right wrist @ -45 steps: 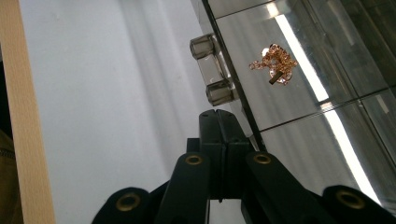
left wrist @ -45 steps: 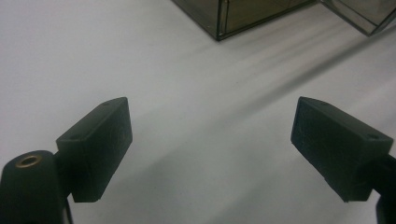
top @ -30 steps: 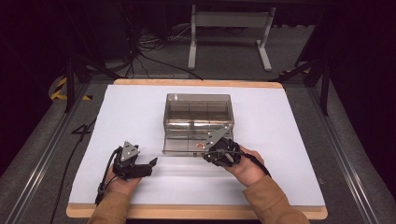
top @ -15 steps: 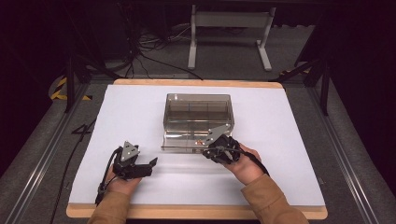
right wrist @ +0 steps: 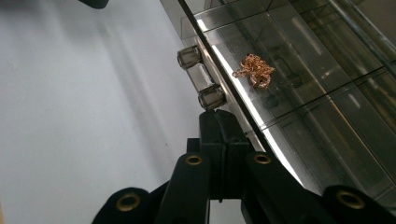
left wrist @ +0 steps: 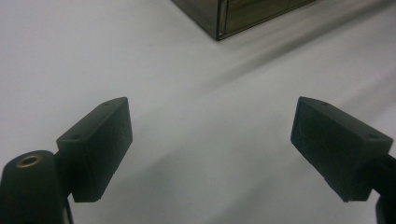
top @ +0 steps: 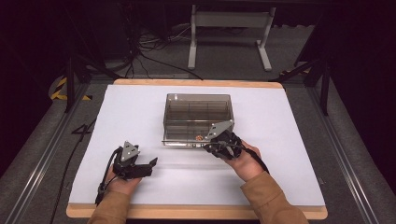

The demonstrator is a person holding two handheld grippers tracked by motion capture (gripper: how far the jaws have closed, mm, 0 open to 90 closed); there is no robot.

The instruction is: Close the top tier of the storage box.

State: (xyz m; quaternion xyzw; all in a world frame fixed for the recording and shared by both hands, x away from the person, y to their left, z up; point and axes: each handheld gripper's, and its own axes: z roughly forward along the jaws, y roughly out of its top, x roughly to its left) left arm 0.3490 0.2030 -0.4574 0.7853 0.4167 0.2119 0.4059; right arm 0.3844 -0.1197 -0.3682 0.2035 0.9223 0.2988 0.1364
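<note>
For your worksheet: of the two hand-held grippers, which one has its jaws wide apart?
The left hand-held gripper, over bare white table away from the clear box. The right hand-held gripper is shut, its tips at the drawer handle.

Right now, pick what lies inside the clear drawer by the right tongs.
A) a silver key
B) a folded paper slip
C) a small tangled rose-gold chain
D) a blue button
C: the right gripper view shows a small tangled rose-gold chain in a compartment of the clear drawer, just past the shut right tongs at the drawer's handle.

Dark room, grey floor (top: pixel 42 140), metal stand (top: pixel 229 32) behind.
</note>
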